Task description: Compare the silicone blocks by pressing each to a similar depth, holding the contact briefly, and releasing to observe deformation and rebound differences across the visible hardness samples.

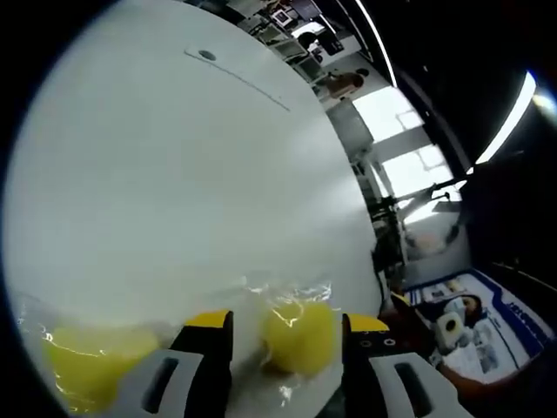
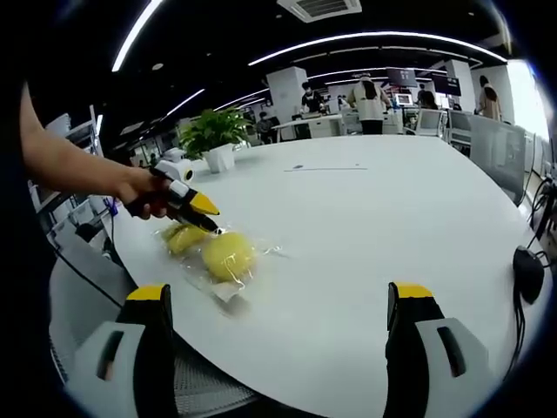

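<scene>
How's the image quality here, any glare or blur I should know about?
Left gripper view: soft and blurred, with glare on the clear wrap over the yellow block and blown-out windows at right. Right gripper view: sharper, with strong fisheye bending of the white table edge and bright ceiling strips.

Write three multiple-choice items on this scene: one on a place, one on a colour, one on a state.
1. Where do the wrapped blocks lie?
A. on the white table
B. on a chair
C. on the floor

2. What colour are the blocks?
A. blue
B. yellow
C. black

3. How stands the right gripper?
A. shut on a block
B. shut on nothing
C. open, away from the blocks

Key: 1 A, they rest near the table's edge; 2 B, both views show yellow under clear wrap; 3 C, its jaws stand wide apart while the left gripper reaches the blocks.
</scene>
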The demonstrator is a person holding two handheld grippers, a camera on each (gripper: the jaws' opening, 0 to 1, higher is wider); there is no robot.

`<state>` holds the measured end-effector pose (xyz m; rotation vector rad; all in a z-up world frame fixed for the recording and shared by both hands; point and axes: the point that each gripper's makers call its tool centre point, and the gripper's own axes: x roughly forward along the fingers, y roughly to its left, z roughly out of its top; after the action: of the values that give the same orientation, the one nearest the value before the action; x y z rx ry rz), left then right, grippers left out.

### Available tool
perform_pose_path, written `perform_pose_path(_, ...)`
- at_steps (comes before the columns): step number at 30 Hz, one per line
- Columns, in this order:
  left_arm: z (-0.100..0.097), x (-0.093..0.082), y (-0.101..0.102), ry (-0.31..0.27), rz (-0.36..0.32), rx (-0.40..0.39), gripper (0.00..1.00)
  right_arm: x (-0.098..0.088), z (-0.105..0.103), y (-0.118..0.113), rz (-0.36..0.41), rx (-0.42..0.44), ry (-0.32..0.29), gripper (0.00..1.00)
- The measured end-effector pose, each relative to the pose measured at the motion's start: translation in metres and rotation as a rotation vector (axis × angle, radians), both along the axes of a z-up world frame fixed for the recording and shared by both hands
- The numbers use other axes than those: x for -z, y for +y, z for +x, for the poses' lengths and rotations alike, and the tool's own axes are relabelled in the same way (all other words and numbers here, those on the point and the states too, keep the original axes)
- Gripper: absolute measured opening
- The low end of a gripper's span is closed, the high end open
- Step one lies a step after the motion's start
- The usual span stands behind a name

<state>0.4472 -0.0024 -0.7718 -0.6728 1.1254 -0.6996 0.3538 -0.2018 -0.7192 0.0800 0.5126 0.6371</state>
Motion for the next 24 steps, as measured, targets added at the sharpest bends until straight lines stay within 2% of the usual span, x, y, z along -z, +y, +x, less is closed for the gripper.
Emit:
perform_pose_path(4, -0.001, 0.001, -0.004, 0.025, -0.002, -0.004, 0.41, 0.000, -0.001, -0.002, 0.001, 0.004, 0.003, 0.96)
perform_pose_path(6, 0.000, 0.005, -0.003, 0.060, -0.001, -0.028, 0.35, 0.000, -0.001, -0.003, 0.002, 0.006, 0.005, 0.96)
perform_pose_path(9, -0.001, 0.003, -0.005, 0.071, -0.009, -0.041, 0.33, 0.002, -0.001, -0.004, 0.002, 0.007, 0.009, 0.96)
perform_pose_path(16, 0.003, 0.011, -0.005, 0.088, 0.015, -0.080, 0.25, 0.003, -0.001, -0.004, 0.003, 0.006, 0.014, 0.96)
perform_pose_path(20, -0.005, 0.021, -0.004, 0.109, 0.056, -0.051, 0.21, 0.004, 0.000, -0.003, -0.001, 0.002, 0.015, 0.96)
perform_pose_path(24, 0.001, 0.022, -0.001, 0.132, 0.032, -0.097, 0.16, 0.005, 0.000, -0.004, -0.002, 0.002, 0.018, 0.96)
